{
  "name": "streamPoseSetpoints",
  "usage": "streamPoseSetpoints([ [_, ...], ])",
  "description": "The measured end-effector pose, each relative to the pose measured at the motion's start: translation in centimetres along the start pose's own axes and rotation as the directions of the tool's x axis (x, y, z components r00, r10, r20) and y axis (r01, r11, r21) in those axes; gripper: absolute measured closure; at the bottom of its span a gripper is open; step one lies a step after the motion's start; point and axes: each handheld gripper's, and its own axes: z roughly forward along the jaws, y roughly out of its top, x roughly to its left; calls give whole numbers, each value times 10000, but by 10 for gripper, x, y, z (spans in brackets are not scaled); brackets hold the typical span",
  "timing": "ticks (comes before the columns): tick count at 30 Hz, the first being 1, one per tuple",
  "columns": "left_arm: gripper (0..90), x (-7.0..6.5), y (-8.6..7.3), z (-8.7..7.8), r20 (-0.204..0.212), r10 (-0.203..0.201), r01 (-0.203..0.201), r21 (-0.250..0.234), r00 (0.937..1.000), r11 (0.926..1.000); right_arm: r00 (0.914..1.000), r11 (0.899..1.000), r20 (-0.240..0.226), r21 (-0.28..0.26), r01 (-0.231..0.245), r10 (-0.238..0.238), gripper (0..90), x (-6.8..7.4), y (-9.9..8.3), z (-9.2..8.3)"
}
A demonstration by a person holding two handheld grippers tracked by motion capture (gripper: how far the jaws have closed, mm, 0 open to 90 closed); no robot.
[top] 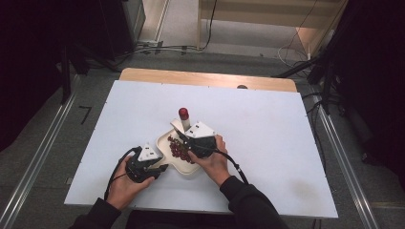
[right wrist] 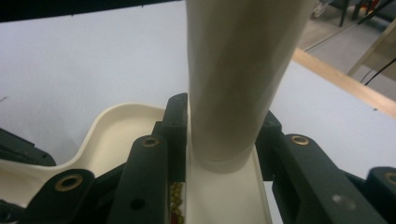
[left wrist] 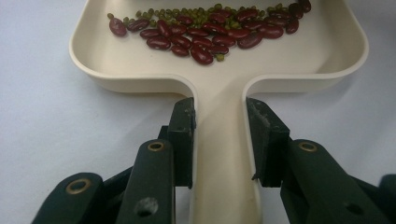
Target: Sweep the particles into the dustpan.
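Black jaws of the left gripper (left wrist: pixel 219 140) clamp the tray (left wrist: pixel 219 74) handle at lower centre; beans (left wrist: pixel 205 32) lie straight ahead along it. Right gripper (right wrist: pixel 224 140) pinches a scoop (right wrist: pixel 229 196), its handle (right wrist: pixel 238 70) pointing up-frame.

The white table (top: pixel 267 143) lies bare on all sides of the tray (top: pixel 168 153), while the red-capped tube (top: pixel 184 117) stands at its far edge.

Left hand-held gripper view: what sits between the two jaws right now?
The cream tray's flat handle runs between the jaws of the left hand-held gripper, which clamp its edges; left gripper view shows it.
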Motion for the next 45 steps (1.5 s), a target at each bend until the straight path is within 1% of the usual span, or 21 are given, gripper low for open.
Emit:
streamPoseSetpoints([
  [2,672,0,0,0,-31,13,-13,-3,10000,10000,9997,9998,137,-22,-192,193,644,-3,1,-2],
  [3,672,0,0,0,-53,26,-26,17,10000,10000,9996,9998,201,-51,-209,210,644,-6,0,-3],
  [9,671,4,-1,-1,-269,-80,79,-37,9996,10000,9947,9957,464,-140,-914,920,643,-23,-3,-6],
  [13,671,6,-2,0,-335,-179,176,-95,9993,9998,9926,9941,546,-91,-1085,1088,643,-29,-6,-6],
  [17,671,8,-3,0,-493,-254,248,-142,9985,9996,9898,9914,555,-104,-1306,1309,644,-32,-7,-8],
  [22,671,8,-5,1,-709,-373,361,-182,9968,9992,9891,9912,640,-123,-1318,1323,643,-36,-9,-10],
  [25,671,9,-6,2,-800,-489,469,-261,9956,9986,9870,9892,664,-105,-1462,1465,643,-39,-11,-11],
  [26,670,10,-6,1,-846,-482,464,-224,9953,9987,9875,9899,680,-155,-1413,1420,643,-40,-11,-12],
  [28,670,11,-7,2,-835,-553,532,-278,9950,9982,9866,9890,688,-149,-1472,1479,643,-42,-12,-13],
  [38,670,11,-7,3,-966,-571,544,-298,9937,9981,9818,9854,850,-118,-1697,1700,643,-52,-19,-21],
  [45,670,10,-8,3,-1067,-633,595,-388,9923,9975,9795,9833,862,-160,-1813,1820,643,-56,-21,-26],
])
